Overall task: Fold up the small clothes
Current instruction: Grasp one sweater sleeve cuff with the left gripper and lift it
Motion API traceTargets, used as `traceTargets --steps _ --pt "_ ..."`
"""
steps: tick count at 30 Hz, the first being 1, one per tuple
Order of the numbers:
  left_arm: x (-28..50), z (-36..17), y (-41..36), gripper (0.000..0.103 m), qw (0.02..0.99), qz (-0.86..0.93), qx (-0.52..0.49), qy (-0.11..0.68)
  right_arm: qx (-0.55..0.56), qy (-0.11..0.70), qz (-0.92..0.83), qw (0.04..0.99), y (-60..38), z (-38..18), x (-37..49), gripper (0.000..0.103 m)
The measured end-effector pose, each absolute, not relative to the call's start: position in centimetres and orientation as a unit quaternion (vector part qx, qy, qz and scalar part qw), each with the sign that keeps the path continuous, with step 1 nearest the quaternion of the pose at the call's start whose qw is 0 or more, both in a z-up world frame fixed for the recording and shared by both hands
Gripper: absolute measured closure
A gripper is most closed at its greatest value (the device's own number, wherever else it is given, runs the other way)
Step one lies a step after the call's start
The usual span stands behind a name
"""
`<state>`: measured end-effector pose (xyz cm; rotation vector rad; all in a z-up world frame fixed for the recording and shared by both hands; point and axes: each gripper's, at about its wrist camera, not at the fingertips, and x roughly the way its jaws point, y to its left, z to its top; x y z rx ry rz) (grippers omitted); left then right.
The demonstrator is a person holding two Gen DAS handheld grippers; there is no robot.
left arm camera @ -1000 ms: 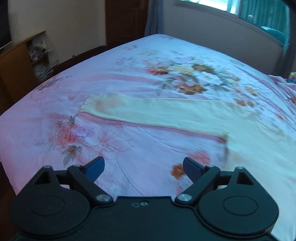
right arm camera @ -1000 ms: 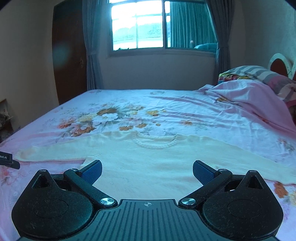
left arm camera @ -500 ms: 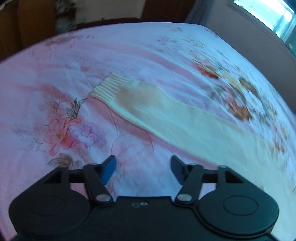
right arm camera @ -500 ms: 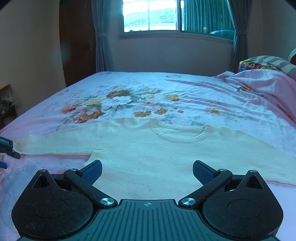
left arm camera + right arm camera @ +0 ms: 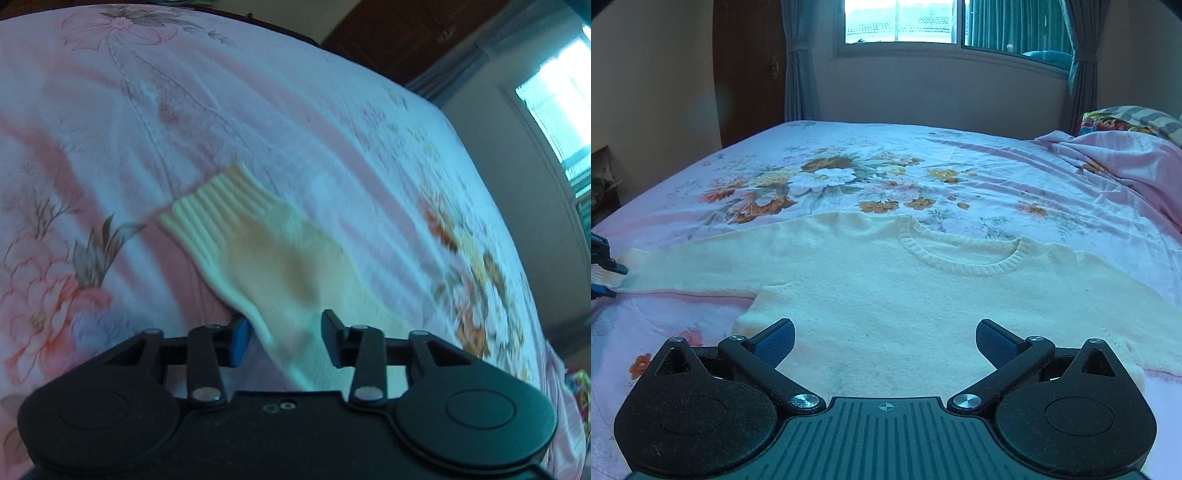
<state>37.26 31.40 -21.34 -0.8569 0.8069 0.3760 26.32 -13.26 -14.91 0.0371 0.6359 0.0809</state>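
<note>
Lowered since before, left gripper [image 5: 284, 338] straddles the sweater [image 5: 886, 295] sleeve [image 5: 280, 266] unclenched; right gripper [image 5: 885, 341] hovers spread wide.

Left tool [image 5: 602, 271] cut off by frame edge; sweater [image 5: 905, 295] hem hidden behind right tool [image 5: 885, 341] (bedsheet [image 5: 461, 258] flowers blurred).

1. The left gripper [image 5: 284, 334] is tilted downward; its jaws stand apart with a moderate gap between the blue pads [image 5: 240, 341]; nothing is clamped between them.
2. The right gripper [image 5: 885, 341] is held low and roughly level, pointing forward; its jaws are spread wide; the gap between them holds nothing.
3. In the right wrist view, the left gripper's tips [image 5: 605, 271] show at the far left edge.
</note>
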Motion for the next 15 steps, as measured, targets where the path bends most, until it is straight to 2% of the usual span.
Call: traceTargets --steps 1,4,6,9,15 --pt "37.4 -21.3 31.5 0.088 0.815 0.185 -0.4 0.376 0.02 0.314 0.038 0.949 -13.4 -15.0 26.4 0.0" --pt "37.6 -20.8 31.6 0.096 0.819 0.203 -0.397 0.361 0.02 0.315 0.035 0.948 -13.7 -15.2 26.7 0.0" --pt "38.0 -19.3 30.4 0.097 0.84 0.207 -0.361 0.349 0.025 0.316 0.032 0.948 -14.0 -15.2 26.8 0.0" --pt "38.7 -15.2 25.9 0.098 0.898 0.173 -0.256 0.314 0.035 0.317 0.029 0.947 -14.8 -15.0 26.8 0.0" --pt "39.9 -8.6 10.7 0.098 0.949 -0.025 -0.136 0.283 0.05 0.312 0.01 0.949 -17.5 -14.5 26.4 0.0"
